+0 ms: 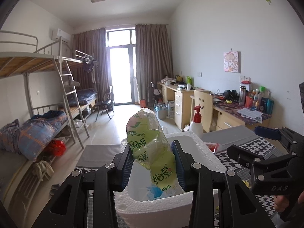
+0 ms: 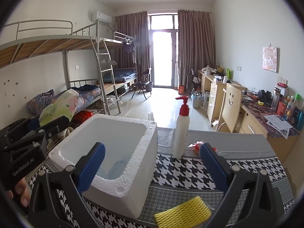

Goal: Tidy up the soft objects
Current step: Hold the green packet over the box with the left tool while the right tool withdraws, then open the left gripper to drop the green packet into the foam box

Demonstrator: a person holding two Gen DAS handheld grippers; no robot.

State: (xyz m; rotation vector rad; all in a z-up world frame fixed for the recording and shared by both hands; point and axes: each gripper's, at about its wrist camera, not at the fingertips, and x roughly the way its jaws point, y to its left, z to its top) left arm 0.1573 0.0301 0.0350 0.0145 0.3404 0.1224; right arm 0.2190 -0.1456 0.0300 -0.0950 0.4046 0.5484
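Tissue pack (image 1: 150,148) clamped btwn left tongs (image 1: 154,163).

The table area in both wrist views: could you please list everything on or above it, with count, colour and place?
foam box: one, white, left on table, open
tissue pack: one, green, clamped above box
blue items: unclear count, inside box
pump bottle: one, white with red pump, upright right of box
red packet: one, beside bottle
foam net sleeve: one, yellow, near table edge
left claw: holding pack
right claw: open, empty
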